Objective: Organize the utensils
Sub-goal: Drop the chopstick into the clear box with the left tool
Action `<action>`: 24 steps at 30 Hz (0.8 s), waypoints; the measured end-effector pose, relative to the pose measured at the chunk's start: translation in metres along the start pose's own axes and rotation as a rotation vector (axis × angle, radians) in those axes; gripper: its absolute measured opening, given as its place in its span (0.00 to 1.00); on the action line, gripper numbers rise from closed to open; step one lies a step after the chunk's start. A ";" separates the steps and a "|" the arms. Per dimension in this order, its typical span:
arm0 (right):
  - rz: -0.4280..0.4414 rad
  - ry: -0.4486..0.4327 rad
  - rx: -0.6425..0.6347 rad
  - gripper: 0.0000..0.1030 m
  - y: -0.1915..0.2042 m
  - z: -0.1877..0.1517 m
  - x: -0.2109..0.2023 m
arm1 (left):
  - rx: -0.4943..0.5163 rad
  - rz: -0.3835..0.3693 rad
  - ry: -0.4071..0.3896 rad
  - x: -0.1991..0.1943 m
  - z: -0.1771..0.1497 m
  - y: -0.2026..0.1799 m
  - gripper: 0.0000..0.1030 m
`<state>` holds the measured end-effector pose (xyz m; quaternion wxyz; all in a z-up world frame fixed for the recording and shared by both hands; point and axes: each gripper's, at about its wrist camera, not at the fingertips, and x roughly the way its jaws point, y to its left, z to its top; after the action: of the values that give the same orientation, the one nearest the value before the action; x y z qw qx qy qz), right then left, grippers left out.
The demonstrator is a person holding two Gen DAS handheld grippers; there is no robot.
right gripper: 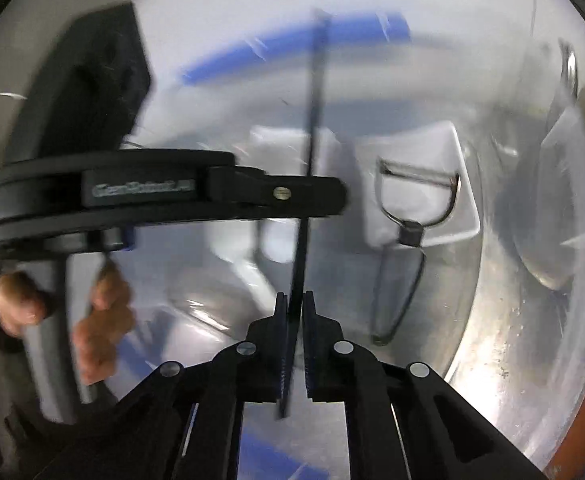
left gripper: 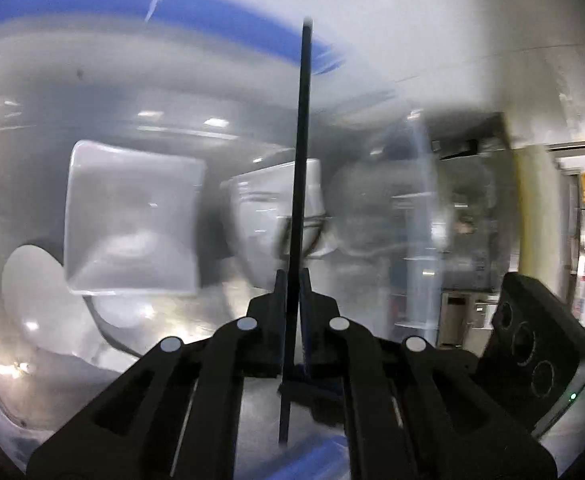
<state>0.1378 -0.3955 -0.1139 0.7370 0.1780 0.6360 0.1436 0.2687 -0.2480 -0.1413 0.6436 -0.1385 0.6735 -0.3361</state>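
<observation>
In the left wrist view my left gripper is shut on a thin black chopstick that stands straight up between the pads. Past it, blurred, lie a white square dish and a second white container. In the right wrist view my right gripper is shut on another thin black chopstick. To its right a peeler with a dark handle rests with its metal head in a white square dish.
A round white plate sits at the left, on a shiny metal surface. The black frame of the left-hand tool and a person's hand fill the left of the right wrist view. A black part of the other tool stands close on the right.
</observation>
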 end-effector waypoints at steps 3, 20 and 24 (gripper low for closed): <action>-0.022 0.064 0.026 0.08 -0.009 0.003 0.024 | -0.036 0.046 0.054 0.019 0.002 0.014 0.05; 0.053 -0.256 -0.311 0.30 0.067 -0.118 -0.096 | 0.135 0.041 -0.279 -0.141 -0.100 -0.027 0.59; 0.054 -0.131 -0.499 0.41 0.116 -0.165 -0.049 | 0.091 0.005 -0.462 -0.200 -0.172 -0.002 0.62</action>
<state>-0.0312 -0.2995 -0.0398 0.7936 0.0165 0.5268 0.3040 0.1295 -0.0783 0.0051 0.7869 -0.1810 0.4930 -0.3239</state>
